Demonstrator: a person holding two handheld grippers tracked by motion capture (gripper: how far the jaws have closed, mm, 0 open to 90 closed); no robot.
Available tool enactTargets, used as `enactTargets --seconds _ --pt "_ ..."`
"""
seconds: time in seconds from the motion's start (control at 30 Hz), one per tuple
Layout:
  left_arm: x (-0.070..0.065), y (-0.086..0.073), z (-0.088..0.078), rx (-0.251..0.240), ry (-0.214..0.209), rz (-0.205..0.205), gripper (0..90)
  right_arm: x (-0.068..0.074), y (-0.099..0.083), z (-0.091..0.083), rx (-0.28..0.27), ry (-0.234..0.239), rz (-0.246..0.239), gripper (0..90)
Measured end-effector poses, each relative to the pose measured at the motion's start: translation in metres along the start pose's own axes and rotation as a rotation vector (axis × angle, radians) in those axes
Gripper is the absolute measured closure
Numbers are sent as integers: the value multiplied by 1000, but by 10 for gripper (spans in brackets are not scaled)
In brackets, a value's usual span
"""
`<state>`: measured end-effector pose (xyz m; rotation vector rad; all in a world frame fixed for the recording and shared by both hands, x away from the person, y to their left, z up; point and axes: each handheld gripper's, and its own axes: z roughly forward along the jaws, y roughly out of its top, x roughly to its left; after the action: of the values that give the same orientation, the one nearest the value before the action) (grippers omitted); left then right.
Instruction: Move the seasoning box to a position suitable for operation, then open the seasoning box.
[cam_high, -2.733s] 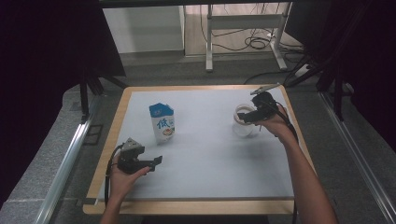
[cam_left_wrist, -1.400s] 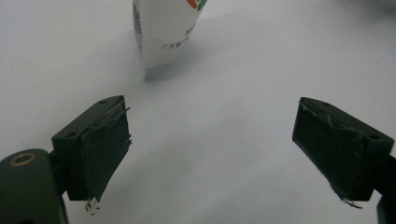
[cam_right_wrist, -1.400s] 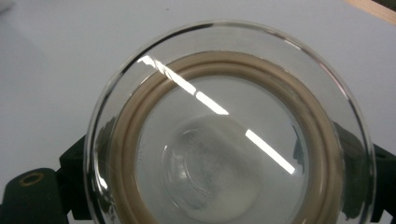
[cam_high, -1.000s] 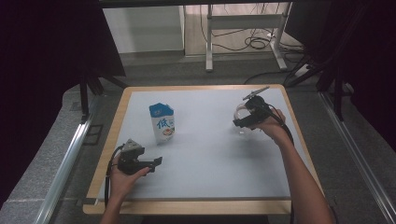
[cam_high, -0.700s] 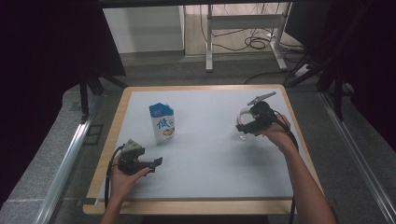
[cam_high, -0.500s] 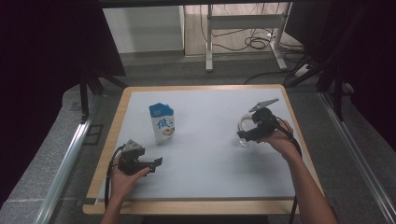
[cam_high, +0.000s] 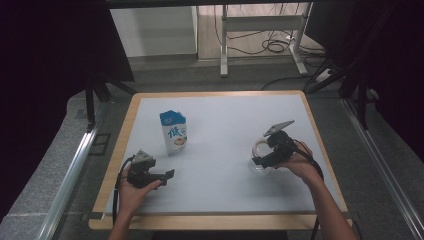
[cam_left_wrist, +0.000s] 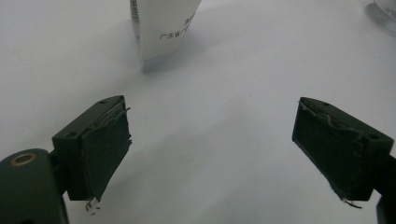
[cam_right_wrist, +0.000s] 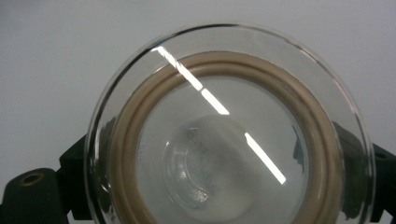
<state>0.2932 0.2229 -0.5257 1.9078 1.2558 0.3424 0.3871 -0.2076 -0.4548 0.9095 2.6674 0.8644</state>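
Both grippers over mat: right gripper (cam_high: 263, 161) clamps glass lid (cam_right_wrist: 229, 126), left gripper (cam_left_wrist: 210, 149) agape, empty.

Right gripper view: glass lid (cam_right_wrist: 229, 130) cut off at 6 o'clock, hiding most of both jaws. Left gripper view: carton (cam_left_wrist: 161, 28) cropped at 12 o'clock; glass piece (cam_left_wrist: 385, 11) clipped at 2 o'clock.

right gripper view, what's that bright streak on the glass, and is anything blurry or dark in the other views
Right gripper view: the diagonal white streak is glare on the glass lid, which is sharp up close. Left gripper view: the carton casts a soft shadow on the white table. High view: the table is evenly lit and the surroundings fall to black.
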Motion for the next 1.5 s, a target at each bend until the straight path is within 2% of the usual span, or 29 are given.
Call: enactTargets --seconds 0.1,0.13,0.23,0.33,0.4,0.43,0.47,0.5,0.53,0.57,0.6,0.67,0.7,0.73,0.87,0.97,1.03,1.13,1.23,1.3,1.5 --pt "0 0 1 3 0 -1 113 3 -1 4 25 26 -25 113" --pt "0 0 1 4 1 -3 113 5 -1 6 24 19 -44 111" --pt "0 -1 1 4 0 -3 113 7 -1 7 26 14 -54 103" --pt "-1 -1 1 4 -2 -1 113 7 1 6 5 26 -30 56" --pt "-1 -1 1 4 -2 0 113 8 3 2 -10 16 -26 46" --pt "-1 -1 1 4 -1 -1 113 9 4 -1 -31 13 -26 45" --pt "-1 -1 1 3 -2 -5 113 11 7 -9 -76 9 -13 45" --pt "-1 -1 1 2 -1 -2 113 11 7 -9 -76 9 -13 45" --pt "0 -1 1 1 0 -1 113 13 9 -18 -129 13 1 46" --pt "0 -1 1 2 0 -1 113 13 9 -18 -129 13 1 46" --pt "0 -1 1 1 0 -2 113 13 10 -22 -160 7 10 54" --pt "0 -1 0 1 2 2 113 13 9 -30 -217 2 29 104" --pt "0 -1 0 0 2 2 113 11 6 -39 -287 -34 78 173" --pt "-1 -1 0 -1 4 4 113 11 6 -39 -287 -34 78 173" --pt "-2 -2 -1 -14 9 8 118 9 -7 -55 -404 -61 145 410" --pt "-3 -2 -3 -18 9 20 127 10 -16 -65 -457 -92 158 578" --pt "-5 -3 -4 -21 11 29 128 12 -21 -71 -482 -133 152 674" --pt "-8 -4 -5 -22 20 31 129 16 -30 -75 -510 -121 151 798" --pt "-8 -5 -6 -28 12 31 140 18 -41 -76 -528 -121 144 879" --pt "-9 -5 -6 -29 6 31 142 18 -44 -76 -503 -143 127 895" --pt "-12 -3 -7 -39 -4 41 155 15 -56 -74 -490 -161 162 899"
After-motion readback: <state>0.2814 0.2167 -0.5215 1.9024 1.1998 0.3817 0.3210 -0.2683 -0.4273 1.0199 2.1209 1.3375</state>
